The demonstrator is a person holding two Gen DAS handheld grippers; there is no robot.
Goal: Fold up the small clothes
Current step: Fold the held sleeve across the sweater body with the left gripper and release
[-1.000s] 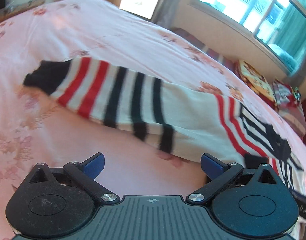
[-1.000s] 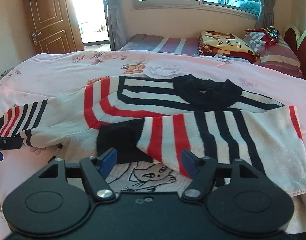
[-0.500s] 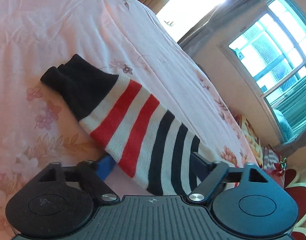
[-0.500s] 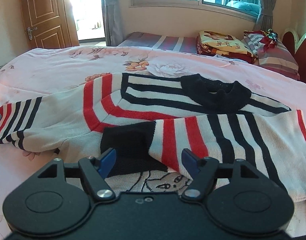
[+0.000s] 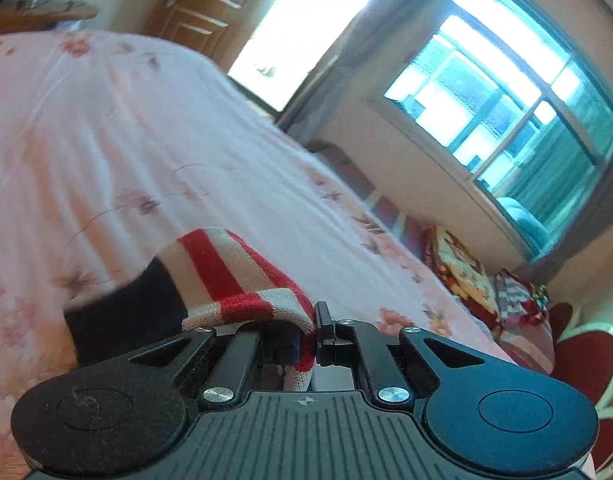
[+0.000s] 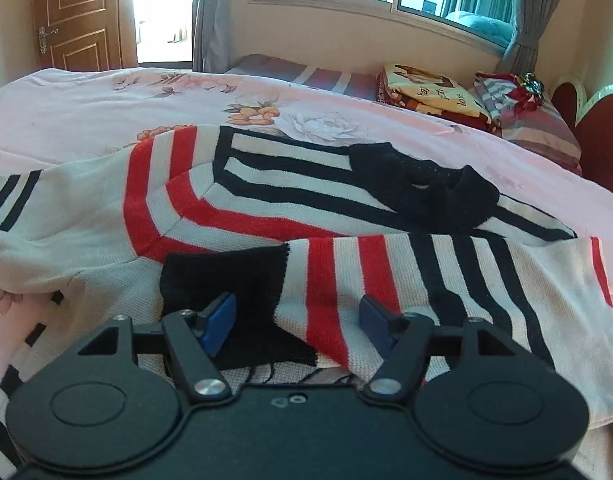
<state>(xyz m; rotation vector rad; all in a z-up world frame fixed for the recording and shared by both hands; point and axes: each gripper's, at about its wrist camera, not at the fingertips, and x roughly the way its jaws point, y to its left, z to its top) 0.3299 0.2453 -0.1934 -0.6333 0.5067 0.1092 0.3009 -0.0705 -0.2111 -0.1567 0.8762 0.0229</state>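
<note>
Pink floral bedspread [image 6: 86, 100], striped sweater [image 6: 266, 208] spread on it, folded blankets [image 6: 422, 92] beyond

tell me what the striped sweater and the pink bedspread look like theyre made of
Striped sweater: a knit, probably cotton or acrylic yarn, matte; fine ribbed loops show on the sleeve and the black cuff.
Pink bedspread: thin woven cloth, likely cotton or polyester, smooth with a faint sheen; printed flowers and soft creases show.

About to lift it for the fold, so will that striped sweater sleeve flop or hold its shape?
Likely floppy: the sleeve already droops over the shut left gripper. Its soft knit probably grips well. The black cuff may dangle.
</note>
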